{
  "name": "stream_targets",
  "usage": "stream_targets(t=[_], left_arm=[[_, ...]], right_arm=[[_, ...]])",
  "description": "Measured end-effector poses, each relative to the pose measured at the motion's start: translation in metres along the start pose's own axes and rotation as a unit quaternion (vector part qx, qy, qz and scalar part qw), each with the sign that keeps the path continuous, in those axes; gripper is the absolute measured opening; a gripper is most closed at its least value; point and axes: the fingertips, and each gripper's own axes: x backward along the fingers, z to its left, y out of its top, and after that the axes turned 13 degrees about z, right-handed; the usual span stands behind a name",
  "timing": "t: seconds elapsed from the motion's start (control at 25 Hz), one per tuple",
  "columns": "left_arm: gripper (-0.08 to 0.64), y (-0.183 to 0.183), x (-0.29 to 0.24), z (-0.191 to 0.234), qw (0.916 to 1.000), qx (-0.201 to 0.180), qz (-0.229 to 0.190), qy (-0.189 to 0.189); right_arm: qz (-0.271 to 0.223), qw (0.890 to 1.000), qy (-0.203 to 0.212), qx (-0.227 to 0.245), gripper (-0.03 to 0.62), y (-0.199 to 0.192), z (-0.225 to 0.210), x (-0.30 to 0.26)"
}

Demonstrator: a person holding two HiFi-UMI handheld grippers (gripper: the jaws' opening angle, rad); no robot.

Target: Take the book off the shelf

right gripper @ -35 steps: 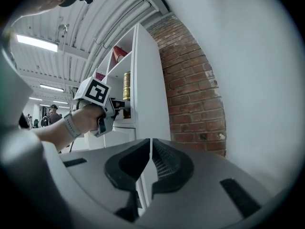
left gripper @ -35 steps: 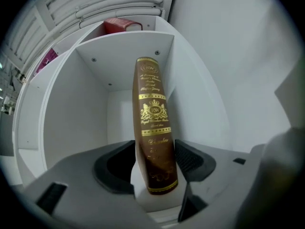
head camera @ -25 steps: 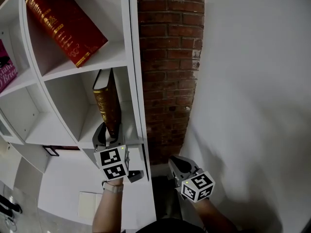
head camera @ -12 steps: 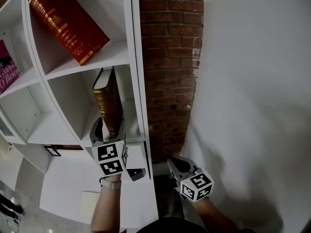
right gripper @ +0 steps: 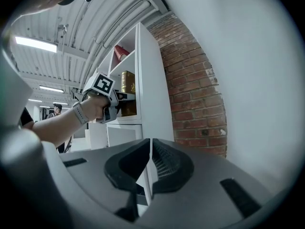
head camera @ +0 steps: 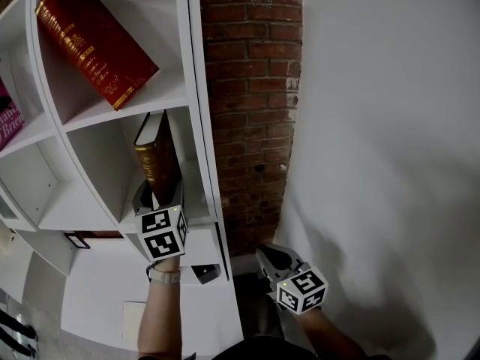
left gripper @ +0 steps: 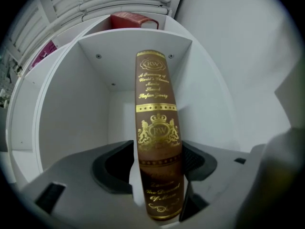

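"Where's the book at the moment?"

"The brown book [head camera: 155, 158] with the gold lettering is on the white shelf [head camera: 193, 88]. It stands upright in a compartment [head camera: 105, 163], spine facing out. That's the one directly under where a red book [head camera: 94, 42] leans."

"And the left tool?"

"The left tool [head camera: 159, 199] is held level at the front of that compartment, with one jaw on each side of the lower spine. The jaws have just been opening wide, then drawing in a touch. The book is between them, but a sliver of white shelf shows between one pad and the cover. So they stand wide around the book, not clamped on it."

"What about the other one?"

"The right tool [head camera: 270, 258] is lower down, in front of the brick wall [head camera: 251, 88] and beside the shelf. Its jaws are brought together with nothing between them."
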Motion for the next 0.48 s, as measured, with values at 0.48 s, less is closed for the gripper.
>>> stream_targets(t=[0.48], left_arm=[[0.235, -0.002, 0.013, -0.001, 0.9997, 0.007, -0.009, -0.022]], right_arm=[[0.003, 1.0, 0.016, 0.002, 0.025, -0.001, 0.007, -0.004]])
